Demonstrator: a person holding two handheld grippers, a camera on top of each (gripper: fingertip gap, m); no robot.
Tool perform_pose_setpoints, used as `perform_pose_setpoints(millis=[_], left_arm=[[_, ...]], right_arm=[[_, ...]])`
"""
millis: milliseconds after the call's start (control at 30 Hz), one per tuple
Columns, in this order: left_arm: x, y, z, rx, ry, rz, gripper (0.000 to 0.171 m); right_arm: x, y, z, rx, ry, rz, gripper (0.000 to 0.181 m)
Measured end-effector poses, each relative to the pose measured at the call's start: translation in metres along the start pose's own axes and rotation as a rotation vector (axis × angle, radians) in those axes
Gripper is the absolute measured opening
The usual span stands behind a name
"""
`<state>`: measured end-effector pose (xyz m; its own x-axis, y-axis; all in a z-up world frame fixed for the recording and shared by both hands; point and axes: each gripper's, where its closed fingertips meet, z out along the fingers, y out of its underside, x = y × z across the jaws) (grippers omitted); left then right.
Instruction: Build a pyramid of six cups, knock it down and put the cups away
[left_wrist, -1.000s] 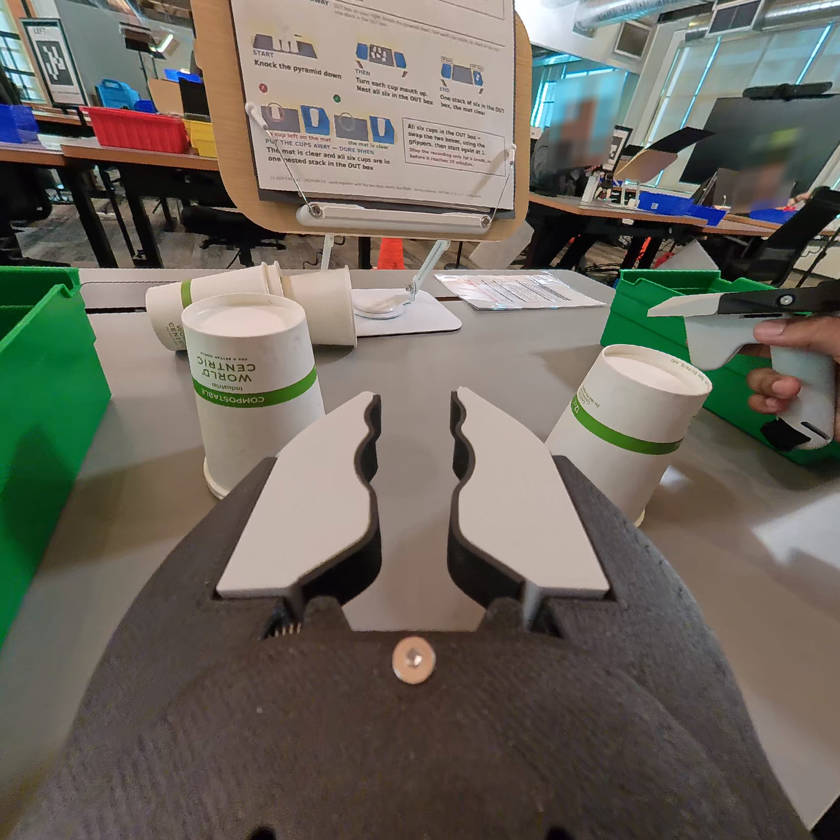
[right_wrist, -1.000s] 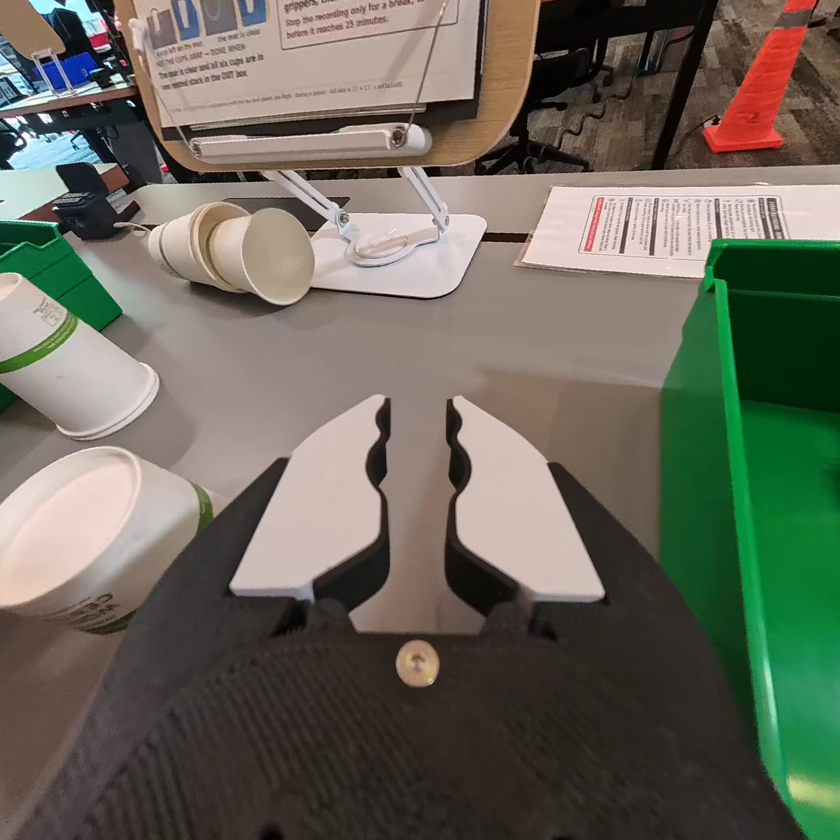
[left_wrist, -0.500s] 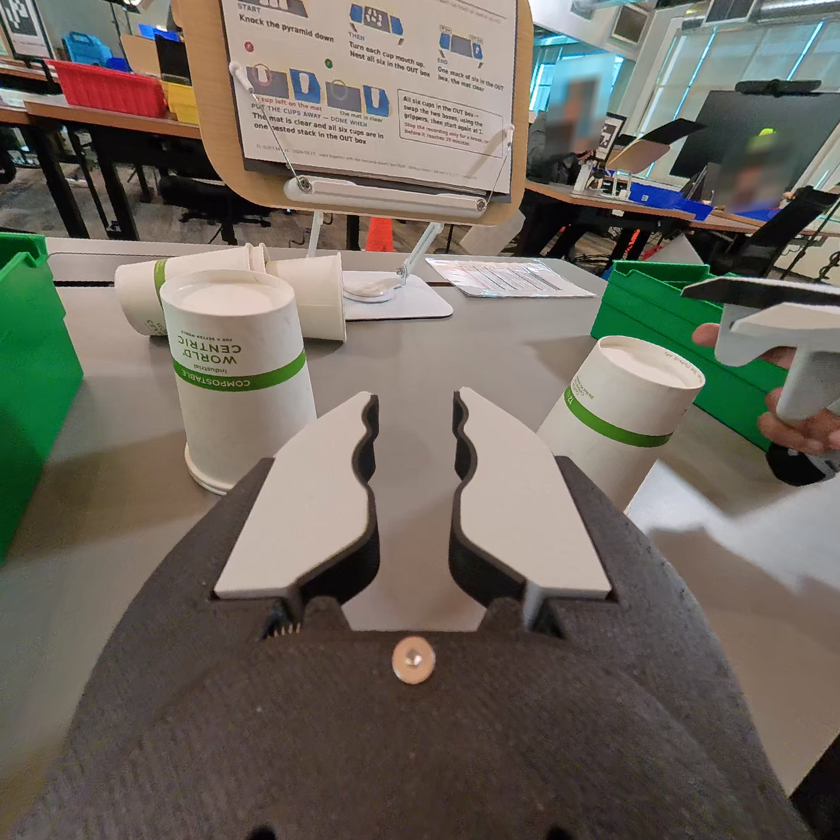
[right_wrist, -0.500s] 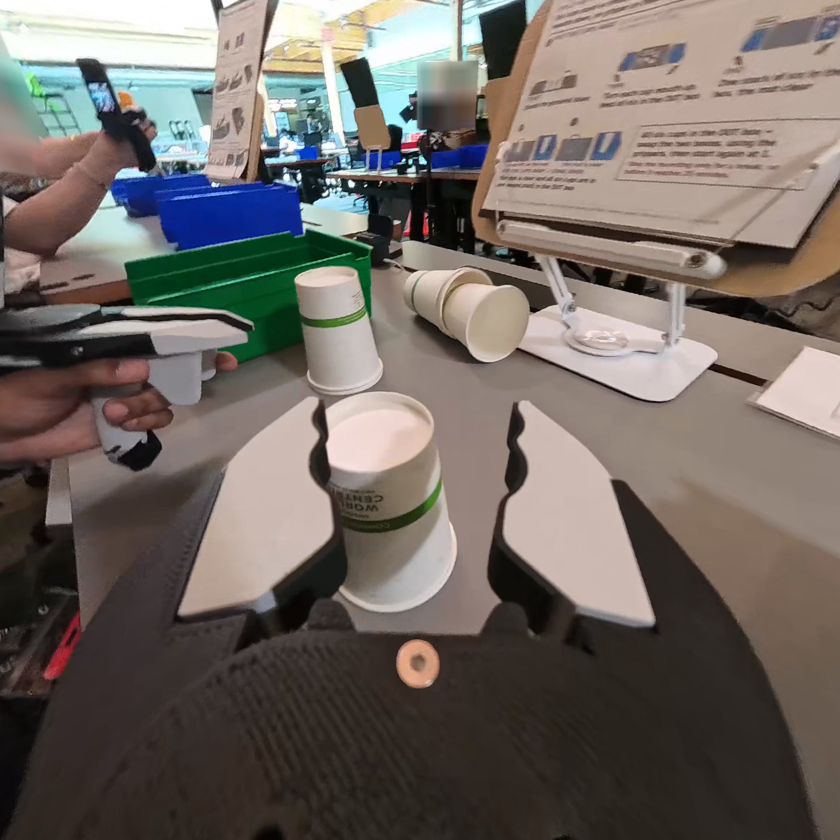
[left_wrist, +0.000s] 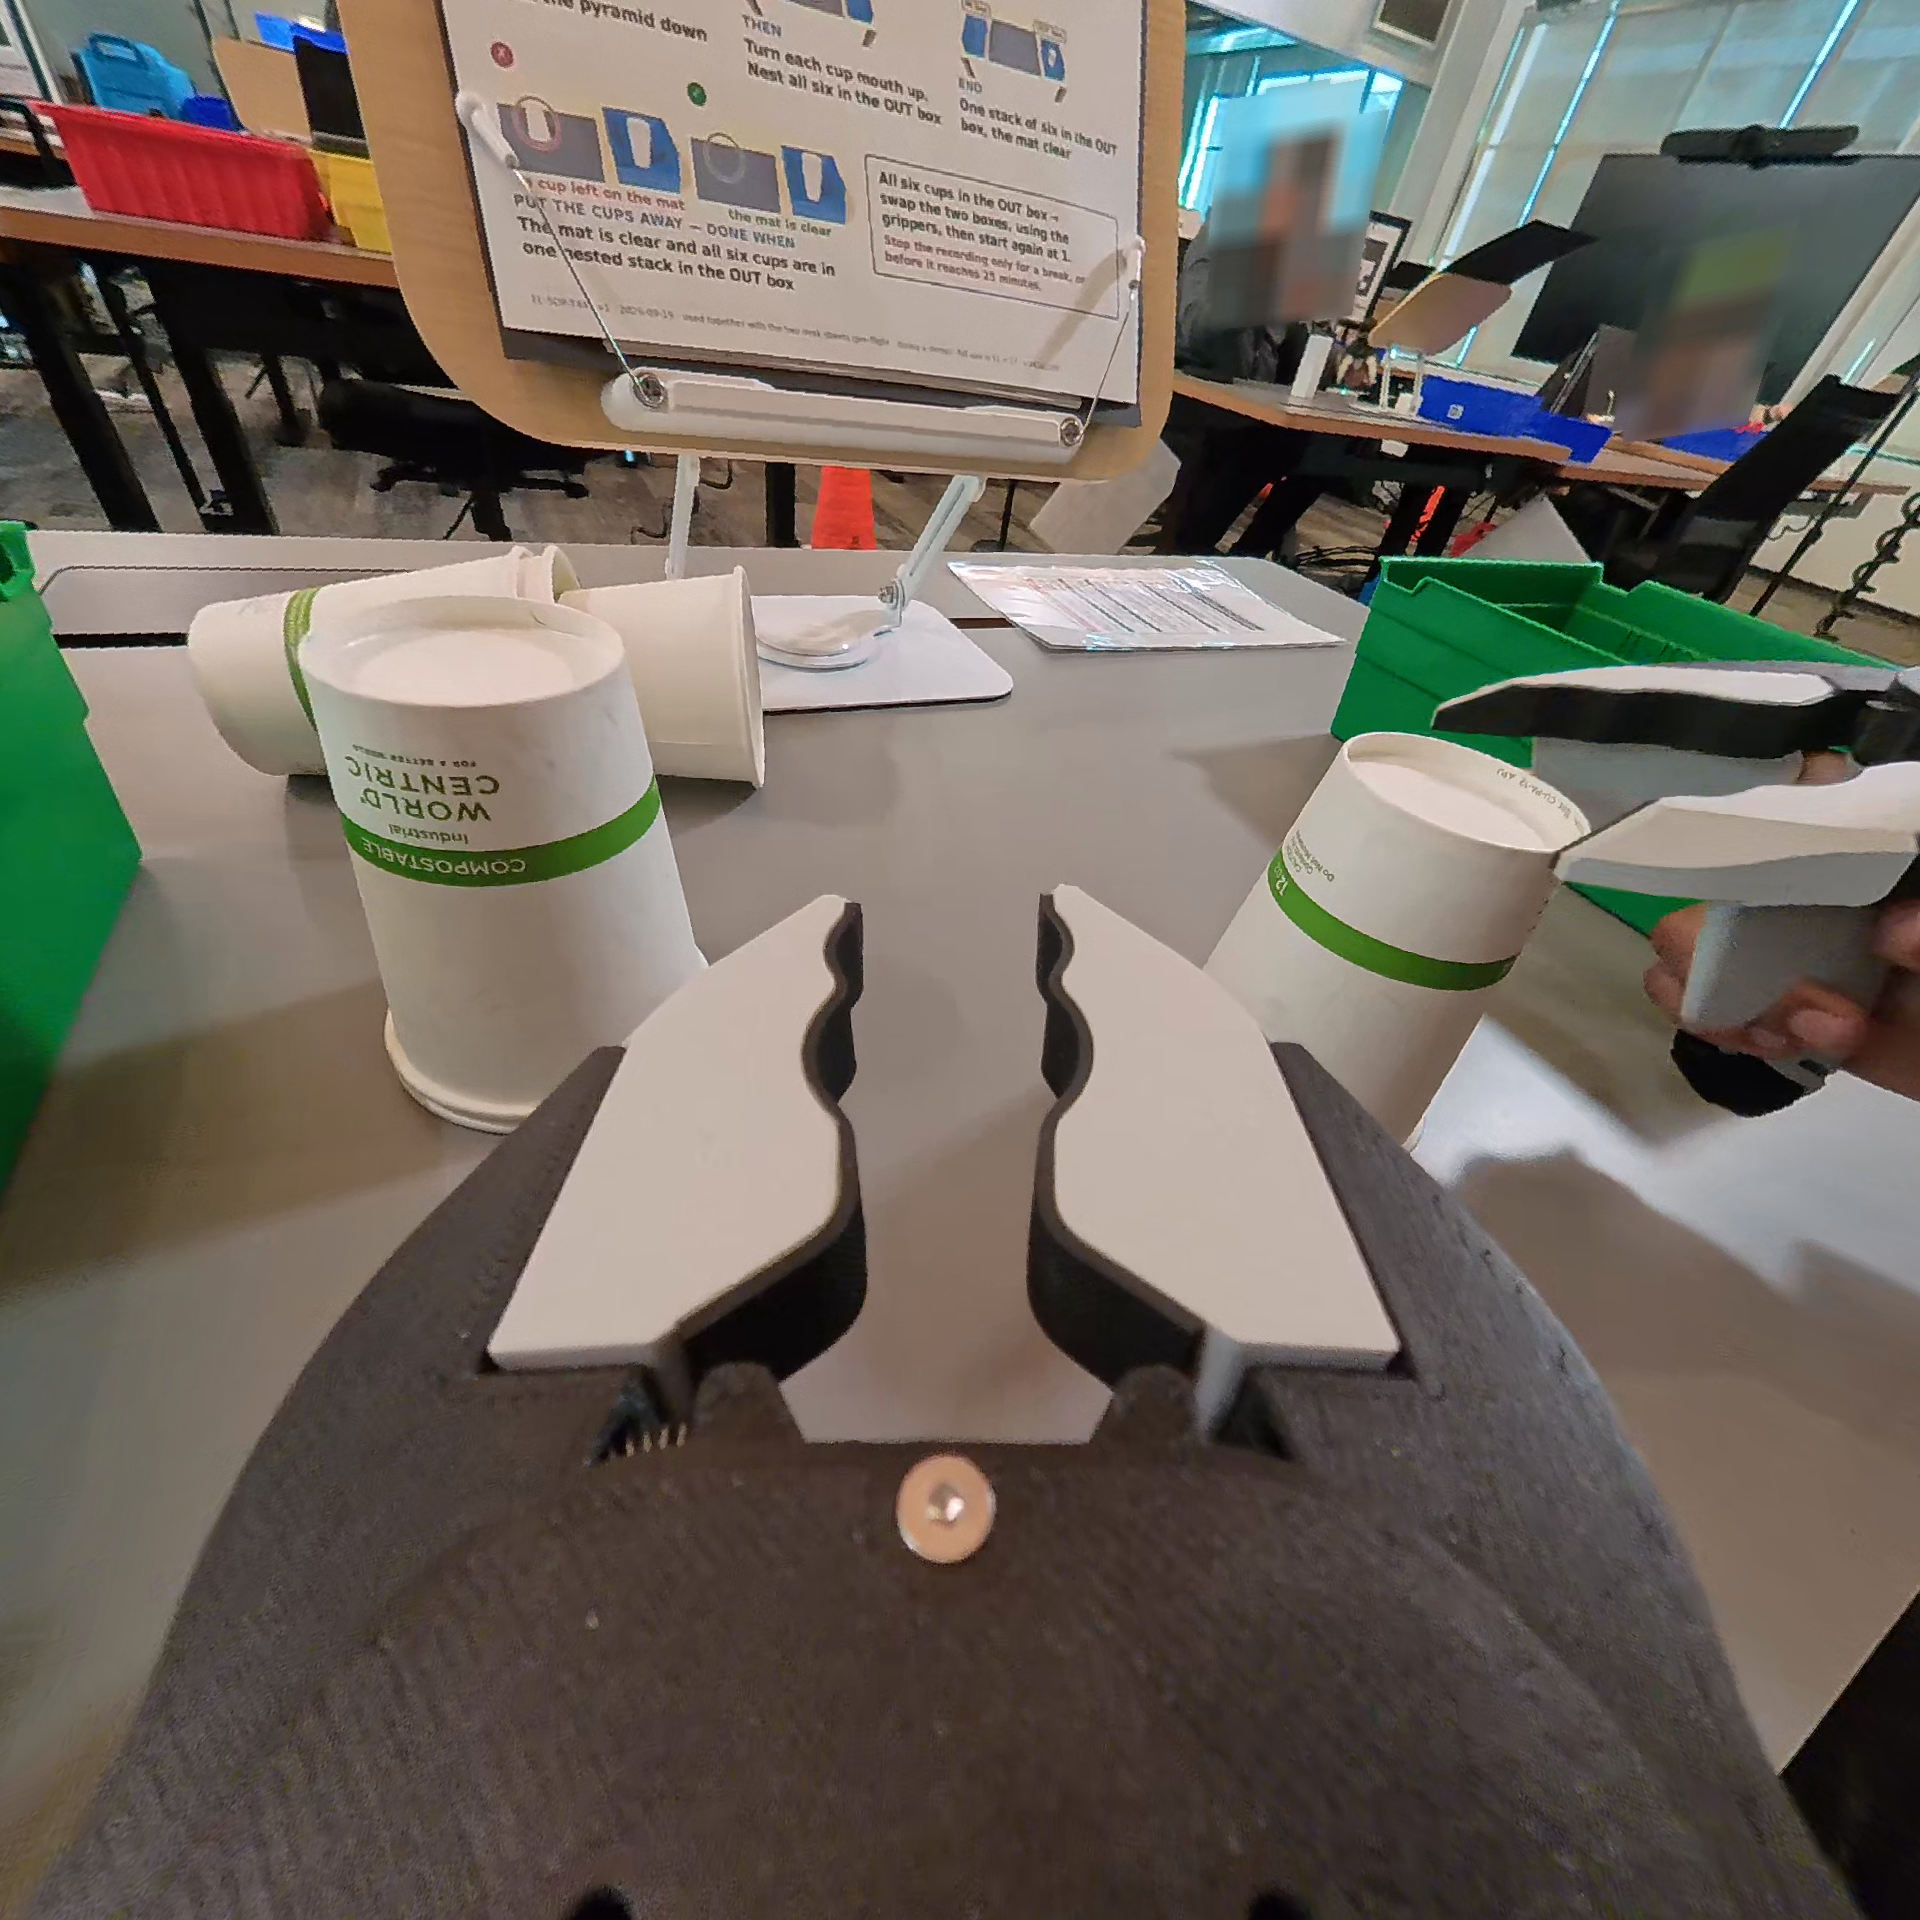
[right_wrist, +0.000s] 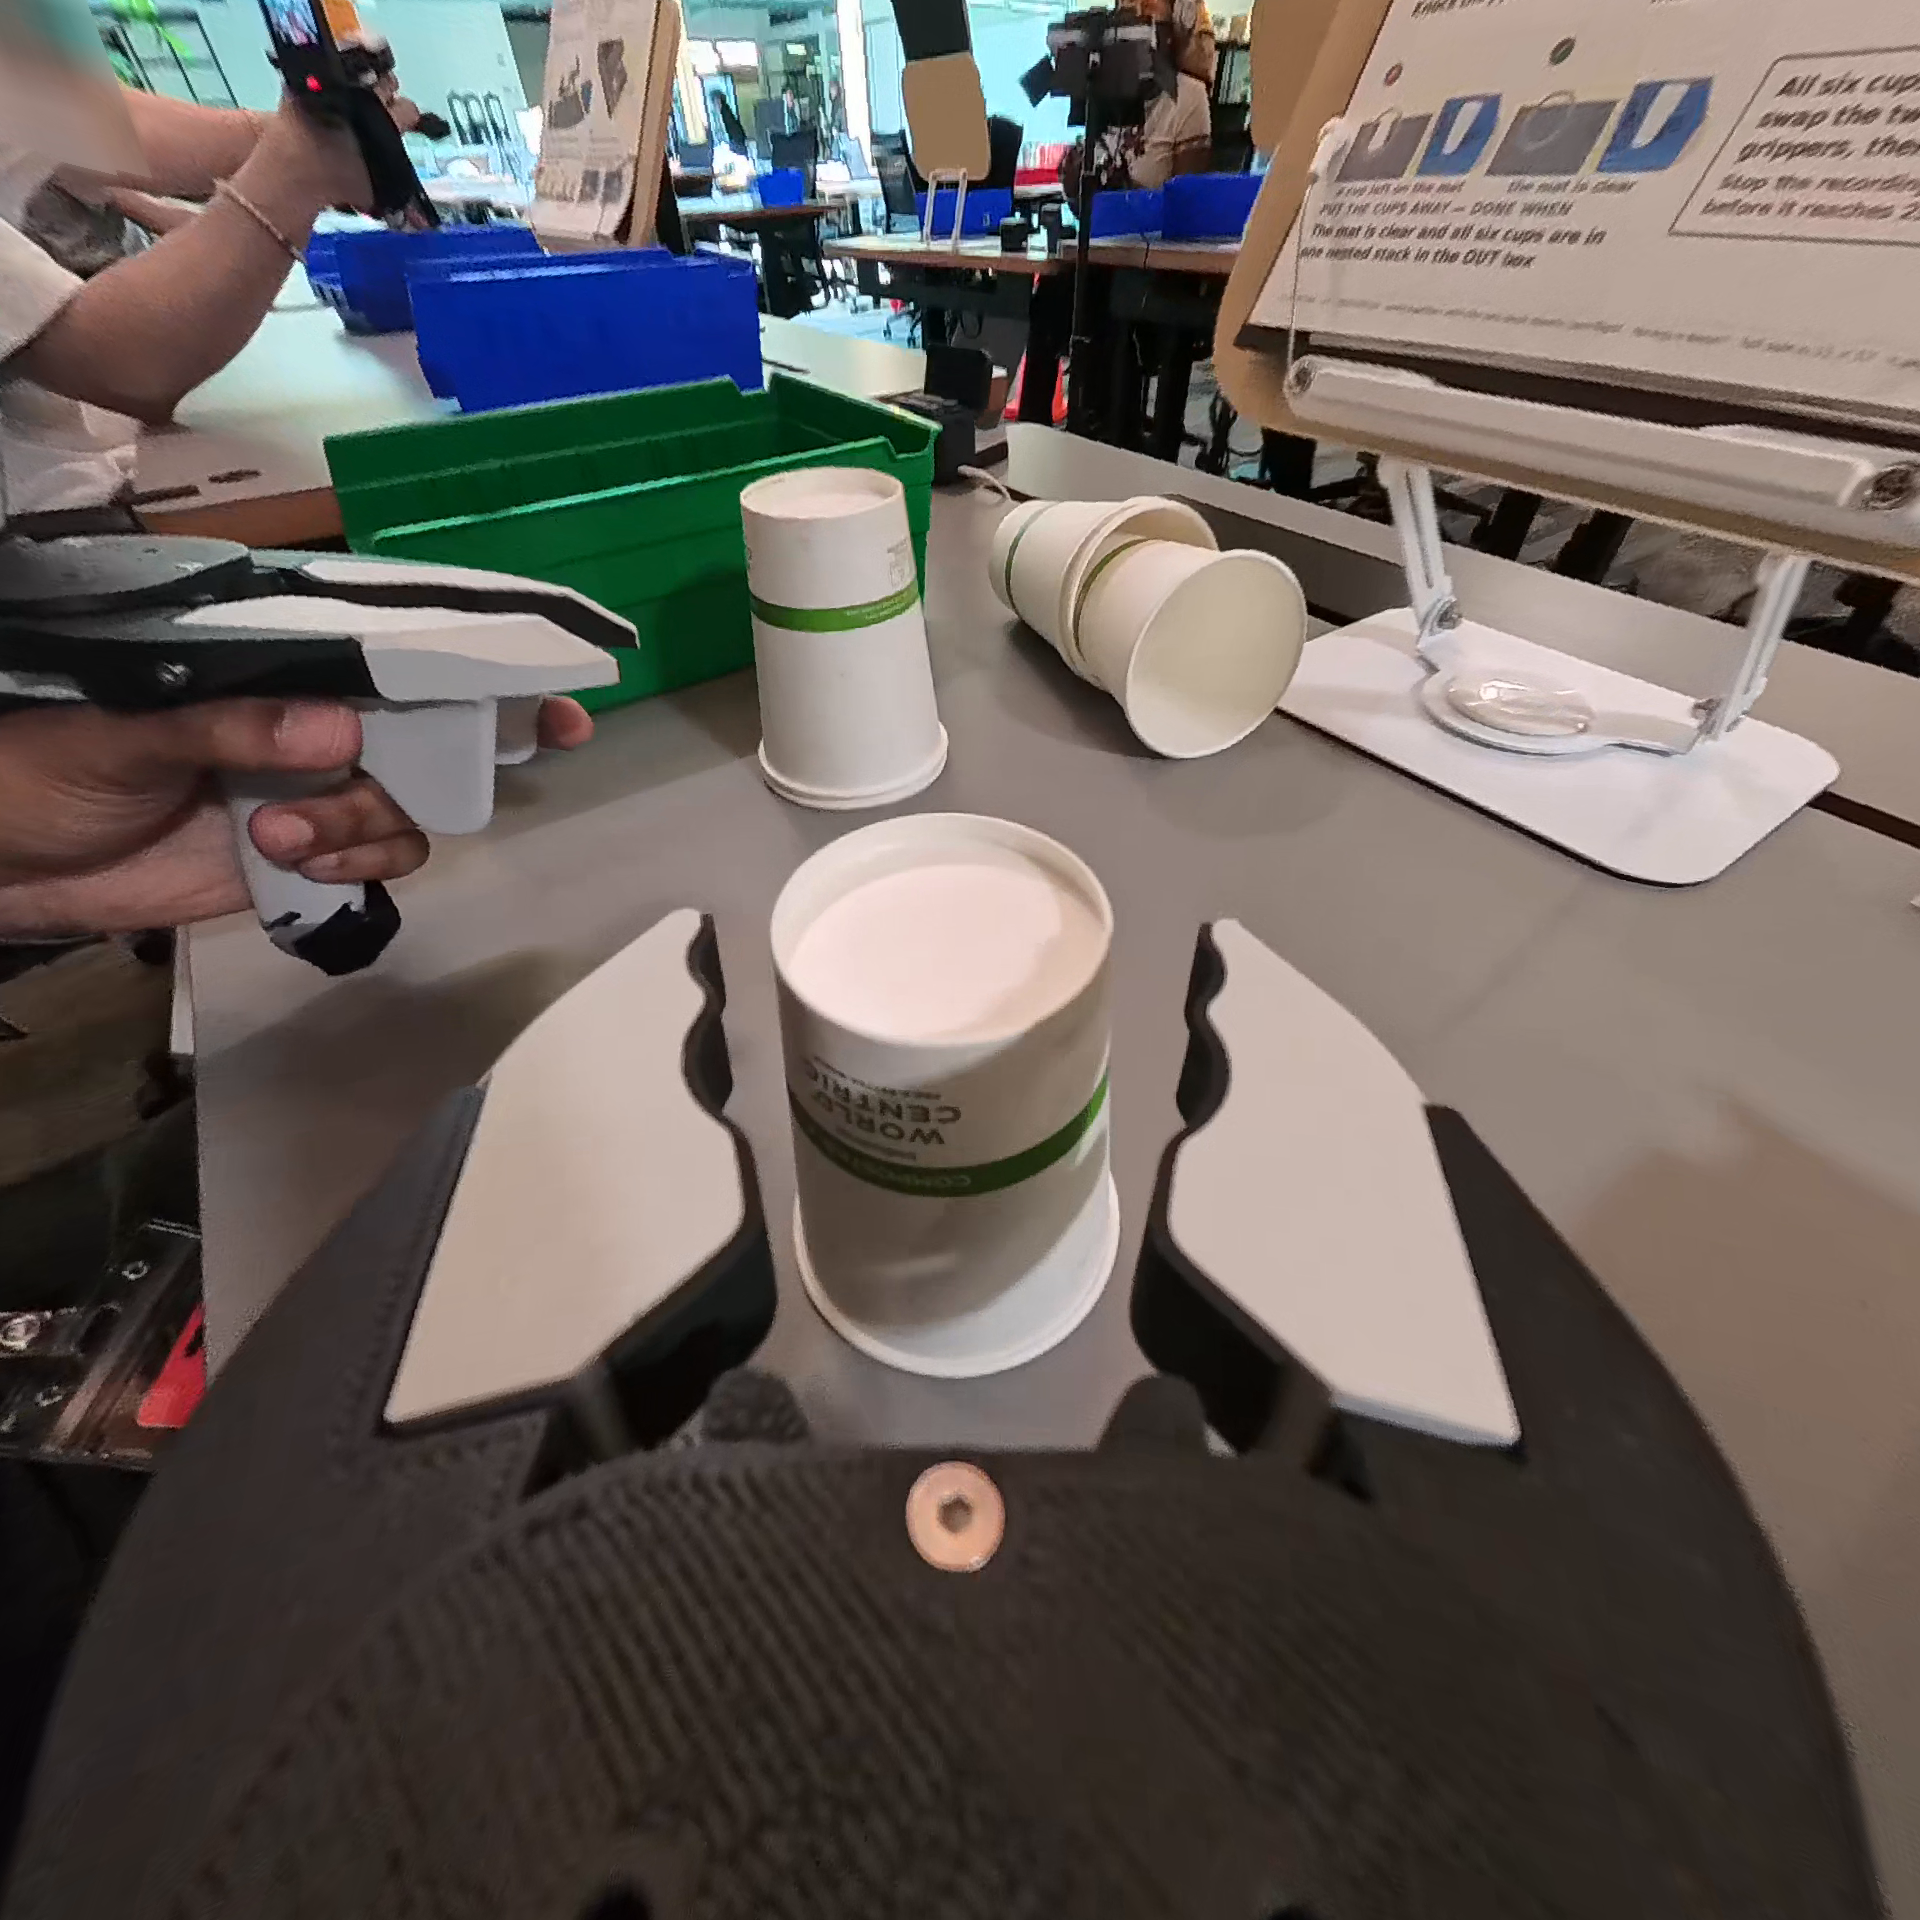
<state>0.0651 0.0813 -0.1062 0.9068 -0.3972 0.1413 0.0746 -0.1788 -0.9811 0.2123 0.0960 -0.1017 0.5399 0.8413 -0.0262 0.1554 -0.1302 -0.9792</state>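
In your left wrist view, the left gripper (left_wrist: 945, 914) hangs low over the grey table (left_wrist: 935, 810) with its fingers a narrow gap apart and nothing between them. An upside-down paper cup, the far cup (left_wrist: 499, 831), stands just left of the fingertips, and the near cup (left_wrist: 1392, 935), also upside down, stands just to their right. Beyond them the nested cups (left_wrist: 665, 675) lie on their side before the document stand (left_wrist: 790, 208), and a green bin (left_wrist: 1507, 634) sits at the right edge. The right gripper (left_wrist: 1517, 784) reaches in from the right at the near cup's upturned base. In your right wrist view, the right gripper (right_wrist: 951, 935) is spread wide around the near cup (right_wrist: 945, 1091), which stands on its rim between the fingers with clear space on both sides. The far cup (right_wrist: 842, 644) stands farther off, in front of the other green bin (right_wrist: 623, 488). The nested cups (right_wrist: 1153, 623) lie to its right, mouths toward you, and the left gripper (right_wrist: 623, 655) is at the left. The risks, as I judge them: the cup is light and thin-walled, so a finger meeting it first on one side could push or tip it. A hard squeeze could buckle the paper. Your two grippers are near each other, so a careless swing could knock the far cup.
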Motion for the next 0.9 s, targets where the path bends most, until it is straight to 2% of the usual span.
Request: perform_pose_setpoints(millis=[233,900], left_arm=[[0.005,0.002,0.001,-0.011,0.014,0.021,0.033],[0.02,0.014,0.004,-0.072,0.095,0.041,0.036]], right_arm=[[-0.001,0.014,0.007,-0.077,0.018,-0.028,0.089],[-0.001,0.019,0.008,-0.103,0.019,-0.035,0.094]])
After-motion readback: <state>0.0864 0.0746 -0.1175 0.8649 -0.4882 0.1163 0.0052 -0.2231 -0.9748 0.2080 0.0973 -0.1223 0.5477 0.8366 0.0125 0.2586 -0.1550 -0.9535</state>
